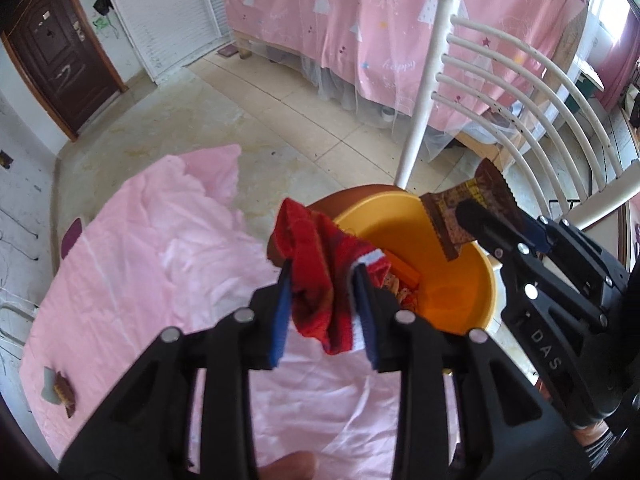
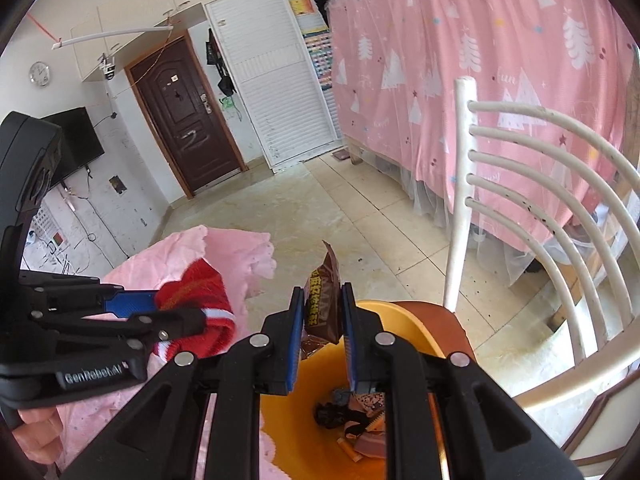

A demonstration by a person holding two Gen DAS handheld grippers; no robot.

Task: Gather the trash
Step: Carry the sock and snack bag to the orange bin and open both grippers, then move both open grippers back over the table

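**A:** Both hands are over the yellow basin [image 1: 460, 280] now, the drop-off step. The left gripper [image 1: 324, 312] has a red sock [image 1: 316, 272] between its blue pads, fingers parted a little, and the cloth hangs at the basin's near rim, partly over the pink-covered worktop [image 1: 160, 260].

**B:** And the right gripper [image 2: 320, 332]?

**A:** Fingers pinched nearly closed on a brown snack wrapper [image 2: 322, 308], held above the basin, which sits on the white chair [image 2: 560, 208].

**B:** So, next?

**A:** I'd say spread both wider, sock nudged further in first. Another wrapper [image 1: 64, 394] waits on the worktop.
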